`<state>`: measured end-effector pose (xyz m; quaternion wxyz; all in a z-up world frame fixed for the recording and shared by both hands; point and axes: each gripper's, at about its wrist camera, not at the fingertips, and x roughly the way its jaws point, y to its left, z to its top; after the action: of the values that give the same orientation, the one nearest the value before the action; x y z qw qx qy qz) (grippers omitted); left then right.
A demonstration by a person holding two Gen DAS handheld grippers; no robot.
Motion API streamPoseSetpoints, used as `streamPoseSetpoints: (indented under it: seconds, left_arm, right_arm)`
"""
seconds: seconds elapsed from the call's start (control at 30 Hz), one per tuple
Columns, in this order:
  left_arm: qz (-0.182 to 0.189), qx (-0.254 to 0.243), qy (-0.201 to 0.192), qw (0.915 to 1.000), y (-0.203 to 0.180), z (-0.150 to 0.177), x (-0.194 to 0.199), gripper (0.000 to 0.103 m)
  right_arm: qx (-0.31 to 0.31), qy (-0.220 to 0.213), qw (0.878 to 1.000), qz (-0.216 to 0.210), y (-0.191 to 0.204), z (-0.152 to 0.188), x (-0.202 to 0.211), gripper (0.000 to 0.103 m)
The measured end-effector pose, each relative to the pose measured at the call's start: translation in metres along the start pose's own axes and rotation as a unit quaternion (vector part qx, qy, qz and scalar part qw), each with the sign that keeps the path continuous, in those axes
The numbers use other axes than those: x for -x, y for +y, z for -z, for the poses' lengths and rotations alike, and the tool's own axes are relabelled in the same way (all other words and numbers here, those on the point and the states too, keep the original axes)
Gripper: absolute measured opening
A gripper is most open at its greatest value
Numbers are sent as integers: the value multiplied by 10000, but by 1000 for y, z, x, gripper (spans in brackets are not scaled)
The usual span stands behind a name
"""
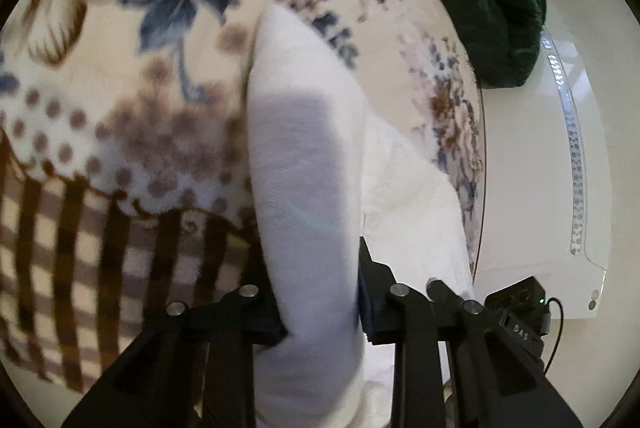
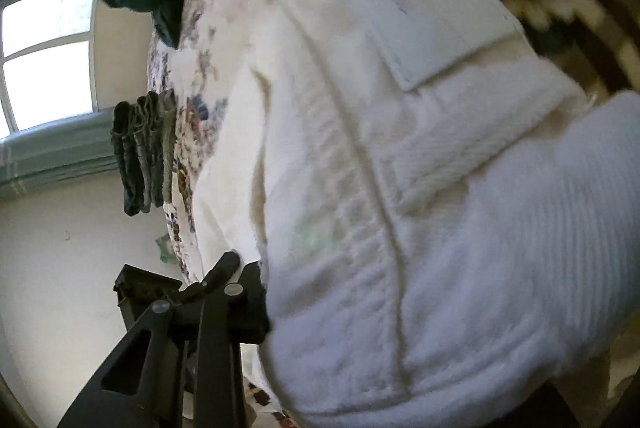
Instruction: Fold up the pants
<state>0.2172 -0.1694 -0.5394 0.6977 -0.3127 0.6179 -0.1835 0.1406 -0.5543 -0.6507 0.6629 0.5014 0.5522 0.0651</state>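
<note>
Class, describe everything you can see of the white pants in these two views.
The white pants look like thick ribbed cotton, with a long seam and a patch pocket carrying a small label. They lie bunched on the floral blanket. The left gripper pinches a raised fold; the right gripper grips an edge, one finger hidden by cloth.

White pants (image 2: pixel 400 208) hide the right gripper's far fingers.

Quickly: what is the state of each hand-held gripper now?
Left hand-held gripper: shut on the white pants.
Right hand-held gripper: one finger shows, against the pants; cannot be told.
</note>
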Motion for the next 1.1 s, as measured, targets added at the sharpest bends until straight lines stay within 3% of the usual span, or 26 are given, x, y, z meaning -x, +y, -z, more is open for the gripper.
streamPoseSetpoints:
  seconds: [0.33, 0.43, 0.53, 0.67, 0.9, 1.0, 1.1]
  left_arm:
    - [189, 47, -571, 9982, -45, -51, 106, 23]
    - [316, 46, -811, 9962, -46, -90, 147, 23]
    - [393, -47, -1061, 9936, -39, -153, 200, 23]
    - [411, -282, -1363, 9894, -21, -249, 264, 23]
    - [242, -644, -1841, 9805, 36, -426, 351, 23]
    - [120, -742, -1930, 9783, 66, -484, 358, 23]
    - [-106, -627, -1836, 9809, 111, -526, 340, 23]
  right_arm:
    - [654, -42, 9978, -120, 139, -17, 40, 35]
    - [915, -117, 9956, -189, 210, -27, 31, 35]
    - [1119, -239, 9929, -335, 286, -37, 8, 35]
    - [1300, -452, 9887, -600, 392, -49, -47, 35]
    - [1517, -755, 9789, -1138, 561, -79, -197, 35]
    - [1590, -789, 9760, -1262, 607, -96, -267, 35]
    - [1574, -722, 9780, -1163, 629, -112, -336, 35]
